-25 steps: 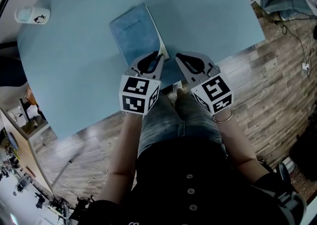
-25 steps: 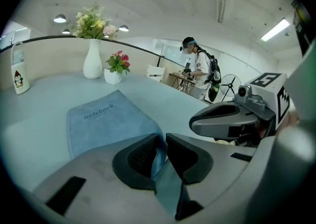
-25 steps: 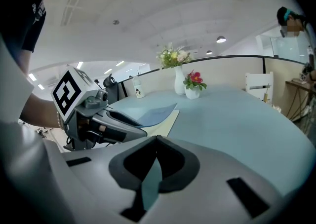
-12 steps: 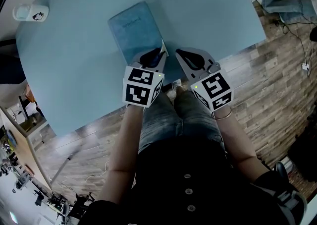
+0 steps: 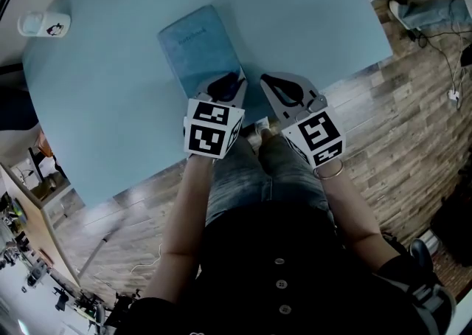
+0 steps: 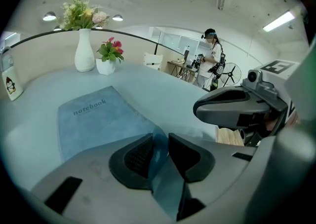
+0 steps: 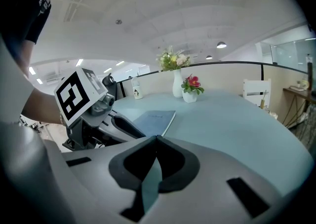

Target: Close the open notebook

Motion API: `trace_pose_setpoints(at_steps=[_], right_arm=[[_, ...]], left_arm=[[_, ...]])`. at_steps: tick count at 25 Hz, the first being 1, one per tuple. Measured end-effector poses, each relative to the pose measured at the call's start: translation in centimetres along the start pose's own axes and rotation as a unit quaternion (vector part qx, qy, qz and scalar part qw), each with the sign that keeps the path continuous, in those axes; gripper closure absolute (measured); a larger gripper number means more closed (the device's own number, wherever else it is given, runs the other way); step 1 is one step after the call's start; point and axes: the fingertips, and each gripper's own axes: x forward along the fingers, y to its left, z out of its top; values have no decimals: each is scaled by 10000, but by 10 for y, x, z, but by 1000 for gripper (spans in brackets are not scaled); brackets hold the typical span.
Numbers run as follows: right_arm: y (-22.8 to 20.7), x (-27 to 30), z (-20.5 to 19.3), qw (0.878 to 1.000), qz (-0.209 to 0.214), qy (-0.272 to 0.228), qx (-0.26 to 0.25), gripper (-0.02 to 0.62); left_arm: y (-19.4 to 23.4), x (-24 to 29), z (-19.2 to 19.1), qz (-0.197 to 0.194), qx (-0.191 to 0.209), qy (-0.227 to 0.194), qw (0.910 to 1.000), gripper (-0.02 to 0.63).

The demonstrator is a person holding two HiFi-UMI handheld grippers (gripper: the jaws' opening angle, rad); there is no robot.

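Head view showed the blue, soft-covered rectangular notebook (image 5: 198,49) lying flat and shut on the pale blue round table (image 5: 110,105), front cover up, near the edge closest to the person. Closing was judged done in substance: no page stood exposed and the lettered cover lay level. The left gripper (image 5: 225,86) sat at the notebook's near corner. Its jaws had just been opening and stood partly apart, with the cover's corner in the gap but neither pad seen pressing on it. What remained, by judgement, was only to draw that gripper clear. The right gripper (image 5: 284,88) hung just beside it, off the book, jaws together at the tips on nothing. The surface was otherwise sparse. A white cylindrical mug with a penguin print (image 5: 44,25) stood at the far left rim, and the left gripper view showed a tall white ceramic vase of mixed flowers (image 6: 84,53) beside a small white pot of pink blooms (image 6: 106,65) at the far edge — all well apart from the notebook. Brown wood-plank flooring (image 5: 398,127) surrounded the table, and a person (image 6: 212,57) stood far back in an open, ceiling-lit room.
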Motion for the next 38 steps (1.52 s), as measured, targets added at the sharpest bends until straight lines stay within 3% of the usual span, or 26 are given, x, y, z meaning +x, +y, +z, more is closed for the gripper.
trace_pose_setpoints(at_steps=[11,20,28,38], right_arm=[[0,-2,-2,9999,-92,24,72,595],[-6,-7,-10,9994,-315,145,51,595],[-3,-7,0,9994,-325,-35,72,595],[23,7,35,9972,170,-132,-715,595]], left_arm=[[-2,0,0,-204,-63,14,9998,499],[-11,0,0,-415,52,7,9991,442],[-20,-20,15,-702,154,-534,9960,440],[-3,-62,37,-475,258,-1259,9906,453]])
